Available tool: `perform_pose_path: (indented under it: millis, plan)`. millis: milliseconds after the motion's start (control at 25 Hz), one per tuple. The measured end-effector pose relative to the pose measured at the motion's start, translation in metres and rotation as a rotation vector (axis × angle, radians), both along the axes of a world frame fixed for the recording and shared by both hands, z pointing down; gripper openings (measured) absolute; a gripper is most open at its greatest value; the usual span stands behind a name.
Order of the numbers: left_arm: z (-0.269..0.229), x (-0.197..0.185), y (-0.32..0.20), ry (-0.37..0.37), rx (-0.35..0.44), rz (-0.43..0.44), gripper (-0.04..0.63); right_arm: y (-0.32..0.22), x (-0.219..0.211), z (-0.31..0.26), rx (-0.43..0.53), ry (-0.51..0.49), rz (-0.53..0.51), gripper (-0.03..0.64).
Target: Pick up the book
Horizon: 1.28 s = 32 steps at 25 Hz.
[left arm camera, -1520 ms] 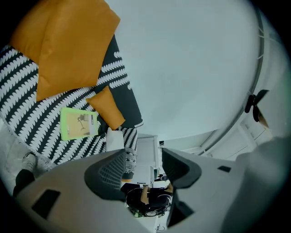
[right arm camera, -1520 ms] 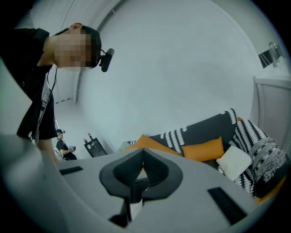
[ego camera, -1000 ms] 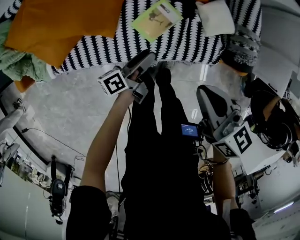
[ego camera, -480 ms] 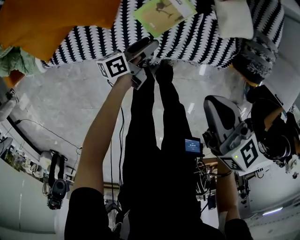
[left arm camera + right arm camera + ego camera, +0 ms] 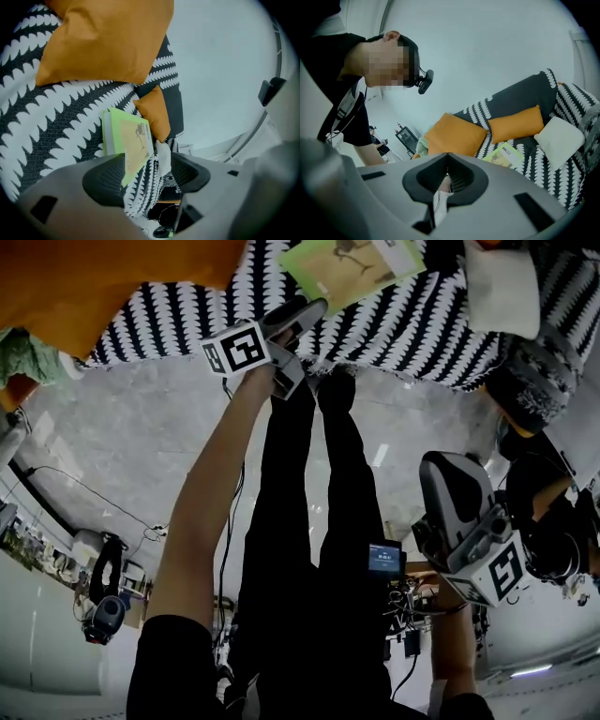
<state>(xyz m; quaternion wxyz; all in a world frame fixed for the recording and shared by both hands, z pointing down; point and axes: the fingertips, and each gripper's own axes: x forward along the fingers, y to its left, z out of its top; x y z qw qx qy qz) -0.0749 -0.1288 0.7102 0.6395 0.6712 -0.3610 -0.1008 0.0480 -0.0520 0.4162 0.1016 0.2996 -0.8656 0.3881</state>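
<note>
Left gripper [image 5: 305,313] reaches, in our head view, toward the sofa [image 5: 412,324] with its black-and-white cover. The green book [image 5: 352,263] lies flat there, just past the tips. Our right gripper [image 5: 439,470] hangs low, well apart from the book.

In the left gripper view we see the jaws spread, having just been opening, with nothing pinched. The book [image 5: 127,140] shows beyond the gap, below a big orange cushion [image 5: 103,42].

In the right gripper view the jaws are pressed together and empty. The book [image 5: 504,155] rests on the seat beside a white cushion [image 5: 558,136].
</note>
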Motion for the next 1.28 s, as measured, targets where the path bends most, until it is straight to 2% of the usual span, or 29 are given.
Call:
perform_pose_path:
  millis: [400, 560, 720, 1080, 1280]
  plan:
    - [0.039, -0.008, -0.009, -0.019, -0.03, -0.03, 0.321, 0.005, -0.009, 0.014, -0.053, -0.001, 0.023, 0.017]
    - [0.048, -0.009, -0.011, -0.047, -0.035, -0.01, 0.331, 0.01, -0.005, 0.017, -0.047, -0.005, 0.019, 0.017]
    - [0.059, -0.005, -0.013, -0.038, -0.056, 0.002, 0.333, 0.006, -0.006, 0.022, -0.068, -0.002, 0.023, 0.017]
    - [0.064, -0.001, -0.018, -0.034, -0.024, 0.009, 0.333, 0.011, -0.003, 0.025, -0.075, -0.014, 0.007, 0.017]
    - [0.069, 0.003, -0.017, -0.022, 0.001, 0.045, 0.331, 0.015, -0.005, 0.031, -0.092, -0.032, 0.025, 0.017]
